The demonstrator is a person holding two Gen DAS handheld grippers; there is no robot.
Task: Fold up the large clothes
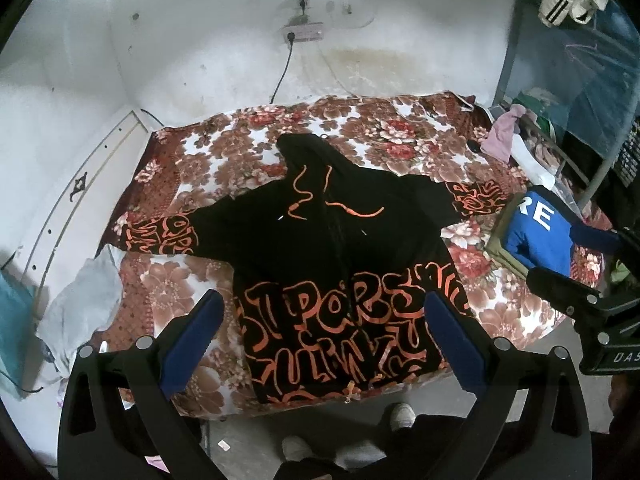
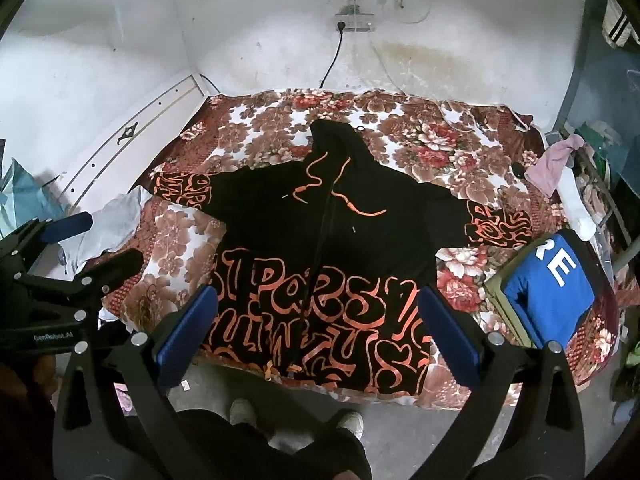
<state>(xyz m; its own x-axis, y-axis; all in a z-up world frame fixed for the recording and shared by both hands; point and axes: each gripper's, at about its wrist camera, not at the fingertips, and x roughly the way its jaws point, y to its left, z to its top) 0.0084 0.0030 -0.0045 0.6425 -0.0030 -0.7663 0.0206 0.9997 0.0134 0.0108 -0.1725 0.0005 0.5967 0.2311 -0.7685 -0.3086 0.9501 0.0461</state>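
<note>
A black zip hoodie (image 1: 332,248) (image 2: 328,240) with orange lettering and orange drawstrings lies flat and face up on the floral bedspread (image 1: 224,148) (image 2: 440,140), sleeves spread to both sides, hood toward the wall. My left gripper (image 1: 324,312) hovers above the hem, jaws wide open, nothing between the blue pads. My right gripper (image 2: 316,308) also hangs open above the hem with nothing in it. The right gripper (image 1: 560,288) shows at the right edge of the left wrist view, and the left gripper (image 2: 96,240) at the left edge of the right wrist view.
A folded blue garment (image 1: 540,236) (image 2: 548,292) with white letters lies on the bed's right side. A grey cloth (image 1: 84,304) (image 2: 108,224) hangs at the left edge. A metal rack with clothes (image 1: 560,128) stands right. The person's shoes (image 2: 296,420) are on the floor by the bed.
</note>
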